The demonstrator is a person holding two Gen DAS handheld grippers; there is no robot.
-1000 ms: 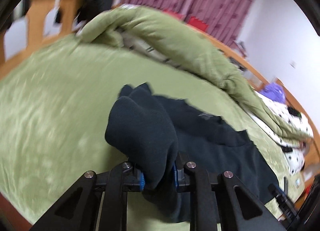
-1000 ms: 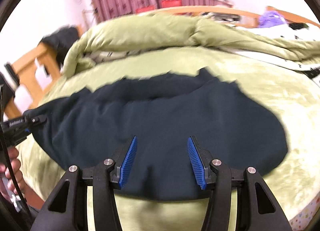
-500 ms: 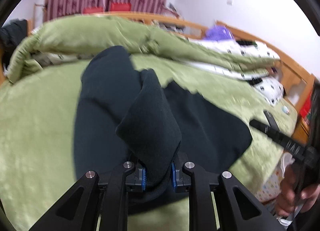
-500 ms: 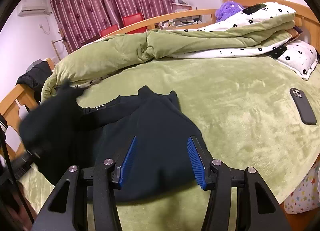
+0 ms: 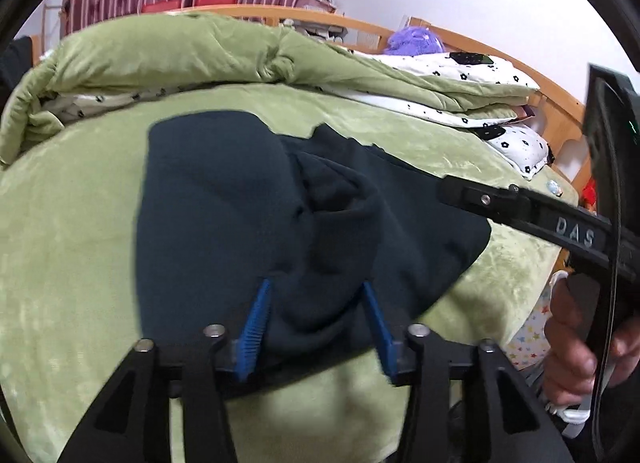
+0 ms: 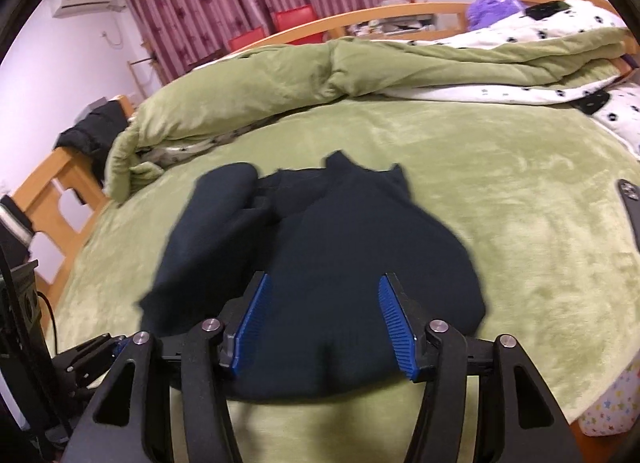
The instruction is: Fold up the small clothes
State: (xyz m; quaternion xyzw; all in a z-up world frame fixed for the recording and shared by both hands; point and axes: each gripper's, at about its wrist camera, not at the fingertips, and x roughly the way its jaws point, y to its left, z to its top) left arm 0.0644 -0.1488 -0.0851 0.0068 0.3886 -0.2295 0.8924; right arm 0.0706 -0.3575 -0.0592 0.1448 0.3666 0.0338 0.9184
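Green bedspread (image 6: 500, 191) carrying dark garment (image 6: 360, 247) near front edge. Left gripper (image 5: 316, 315) now standing apart, having just released folded-over sleeve; right gripper (image 6: 324, 319) hovering agape. Side fold looking done.

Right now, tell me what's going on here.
A person with a gripper in each hand is folding a dark garment on the green bed. One side is already folded over the middle. The left gripper is open, with a bunched fold lying loose between its pads. The right gripper is open above the near edge, holding nothing.
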